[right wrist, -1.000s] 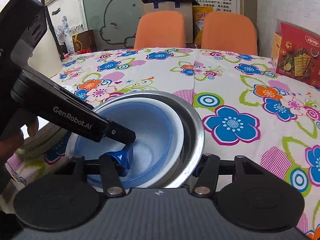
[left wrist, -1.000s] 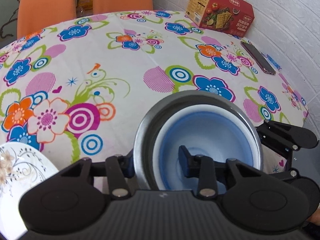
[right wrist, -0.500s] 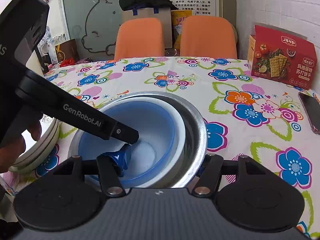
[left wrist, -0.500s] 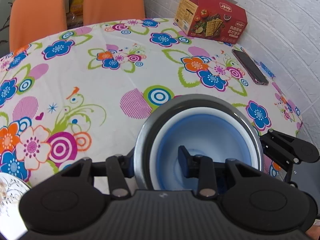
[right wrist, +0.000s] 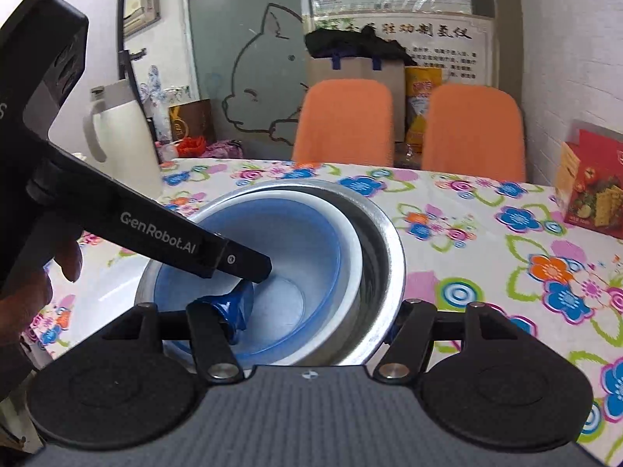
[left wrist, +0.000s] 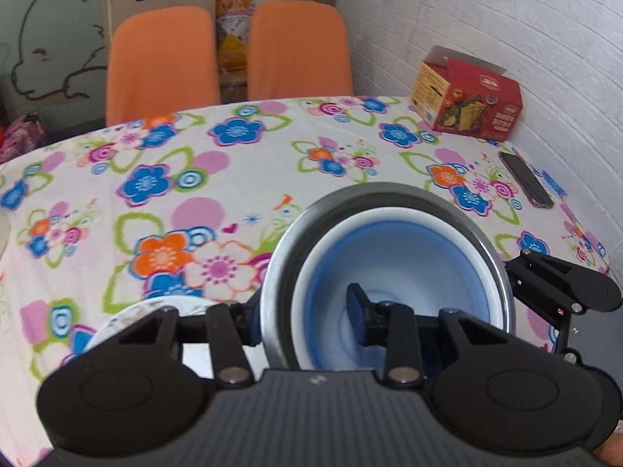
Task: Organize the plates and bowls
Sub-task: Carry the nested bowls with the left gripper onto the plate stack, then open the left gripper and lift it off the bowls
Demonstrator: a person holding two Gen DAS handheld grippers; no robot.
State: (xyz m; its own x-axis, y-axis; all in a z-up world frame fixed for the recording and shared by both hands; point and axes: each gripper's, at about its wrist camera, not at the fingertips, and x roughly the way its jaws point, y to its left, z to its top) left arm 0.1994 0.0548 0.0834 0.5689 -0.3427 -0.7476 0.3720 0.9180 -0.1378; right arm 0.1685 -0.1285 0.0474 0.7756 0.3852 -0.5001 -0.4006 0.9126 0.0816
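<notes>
lifting bowls (left wrist: pixel 389 257) with both claws | left claw (left wrist: pixel 307 311) and right claw (right wrist: pixel 311 323) each clamp a rim wall | stack now clear of table (left wrist: pixel 233 179), plate (left wrist: pixel 155 307) below-left | ready to carry over

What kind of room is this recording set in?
Probably a dining corner in an office or break room: a table under a floral cloth, two orange chairs, and posted notices beside a frosted glass panel with a cartoon outline.
</notes>
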